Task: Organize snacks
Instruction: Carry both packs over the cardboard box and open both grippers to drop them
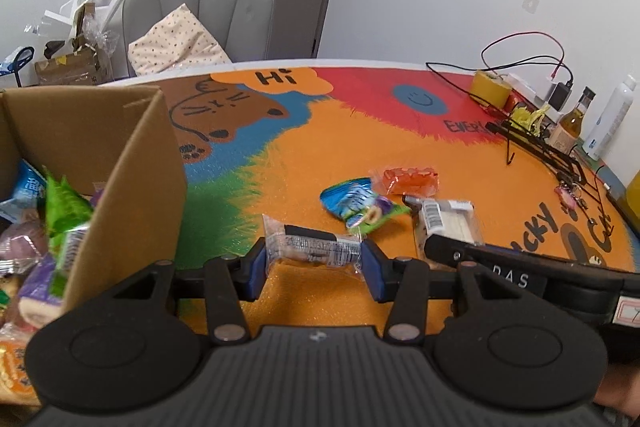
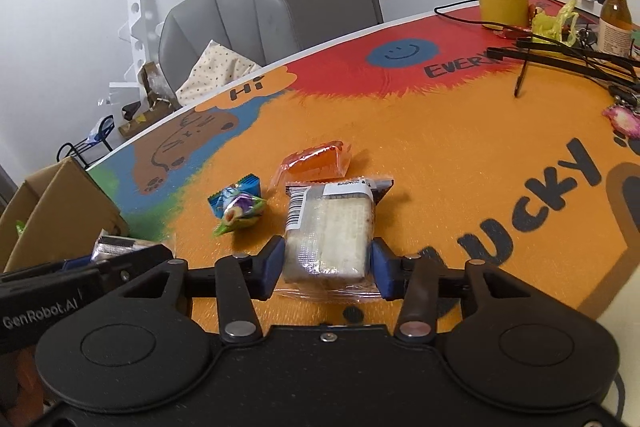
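Note:
My left gripper [image 1: 314,261] is shut on a clear-wrapped snack bar with a black label [image 1: 312,247], held just above the orange mat and right of the cardboard box [image 1: 132,183]. The box holds several snack packets. My right gripper [image 2: 328,267] is shut on a clear-wrapped pale cake slice [image 2: 328,227] that lies on the mat; both blue pads press its sides. Beyond it lie an orange packet [image 2: 316,163] and a blue-and-green candy packet [image 2: 238,207]. In the left wrist view the same cake [image 1: 444,223], orange packet [image 1: 410,181] and candy packet [image 1: 356,205] lie to the right.
A yellow tape roll [image 1: 490,89], a bottle [image 1: 572,121], a white spray can [image 1: 608,123], a black wire rack [image 1: 540,147] and cables crowd the table's far right. A grey chair [image 1: 200,7] with a dotted cushion stands behind the table.

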Motion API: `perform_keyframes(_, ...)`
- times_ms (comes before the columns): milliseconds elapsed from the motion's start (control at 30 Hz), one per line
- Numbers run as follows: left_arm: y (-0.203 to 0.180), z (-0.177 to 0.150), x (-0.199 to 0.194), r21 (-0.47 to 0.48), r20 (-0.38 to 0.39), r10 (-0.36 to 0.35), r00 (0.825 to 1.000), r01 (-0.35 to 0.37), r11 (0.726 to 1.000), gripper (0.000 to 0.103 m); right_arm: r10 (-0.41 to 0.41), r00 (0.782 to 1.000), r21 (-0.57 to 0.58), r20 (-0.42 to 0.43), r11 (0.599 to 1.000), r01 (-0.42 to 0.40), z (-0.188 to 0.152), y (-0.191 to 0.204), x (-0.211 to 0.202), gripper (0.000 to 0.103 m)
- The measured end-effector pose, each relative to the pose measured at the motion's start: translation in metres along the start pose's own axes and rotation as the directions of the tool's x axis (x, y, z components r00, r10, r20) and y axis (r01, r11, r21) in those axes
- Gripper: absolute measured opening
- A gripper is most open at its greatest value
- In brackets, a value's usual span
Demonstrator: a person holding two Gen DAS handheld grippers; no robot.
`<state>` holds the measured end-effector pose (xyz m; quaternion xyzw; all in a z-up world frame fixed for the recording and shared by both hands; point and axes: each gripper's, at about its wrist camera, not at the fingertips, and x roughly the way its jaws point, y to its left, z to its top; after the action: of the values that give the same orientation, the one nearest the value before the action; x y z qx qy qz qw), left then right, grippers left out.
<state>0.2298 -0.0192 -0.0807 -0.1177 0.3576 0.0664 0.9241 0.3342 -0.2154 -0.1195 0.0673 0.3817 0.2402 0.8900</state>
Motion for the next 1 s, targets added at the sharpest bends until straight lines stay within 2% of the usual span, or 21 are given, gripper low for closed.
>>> perform_keyframes(533, 0.004, 0.000, -0.060, 0.012, 0.111, -0.033, 0.993, 0.032, 0.999, 0.047, 0.070, 0.990, -0.016, 0.119, 0.997, -0.069, 0.005, 0.029, -0.055, 0.043)
perform_keyframes(1000, 0.040, 0.010, -0.105, -0.033, 0.198, 0.012, 0.980, -0.006, 0.999, 0.047, 0.171, 0.972, -0.094, 0.161, 0.983, -0.158, 0.015, 0.079, -0.069, 0.043)
